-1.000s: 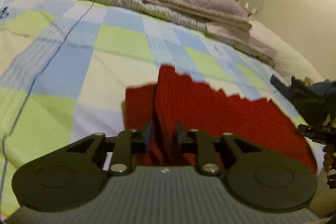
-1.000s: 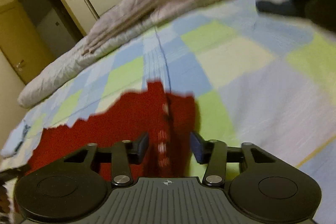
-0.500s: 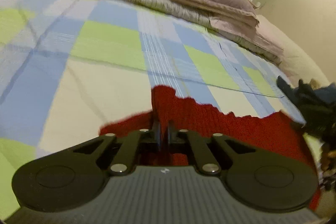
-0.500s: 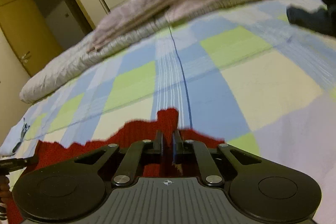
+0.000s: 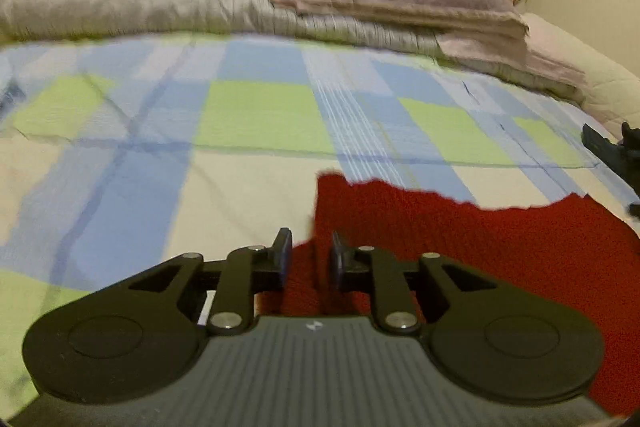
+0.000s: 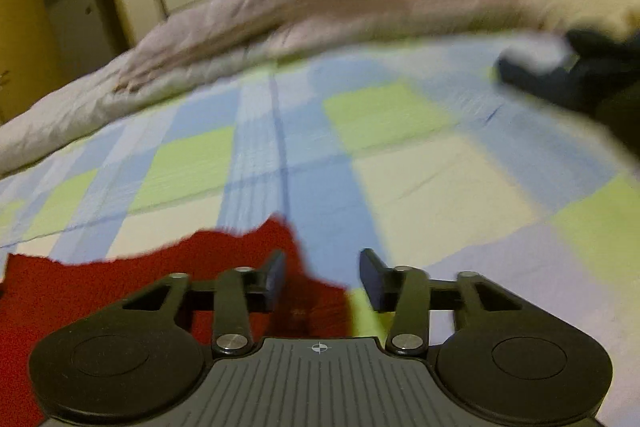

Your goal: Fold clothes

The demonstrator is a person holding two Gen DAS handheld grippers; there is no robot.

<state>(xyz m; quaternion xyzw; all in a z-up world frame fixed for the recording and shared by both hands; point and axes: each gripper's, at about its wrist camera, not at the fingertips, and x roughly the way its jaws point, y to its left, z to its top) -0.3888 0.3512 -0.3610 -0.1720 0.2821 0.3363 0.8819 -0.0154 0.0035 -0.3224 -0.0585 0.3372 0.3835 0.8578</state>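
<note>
Checked bedspread wide and bare beyond red garment's edge, both tools opening, pads off cloth.

Dim yellowish indoor light, motion-blurred, fisheye-warped edges.

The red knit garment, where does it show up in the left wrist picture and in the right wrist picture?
Left wrist: red garment fills the lower right, its corner between the opening tongs.
Right wrist: it lies lower left, its corner between the opening tongs.
Shared landmark: the grey folded quilt along the far bed edge.
</note>
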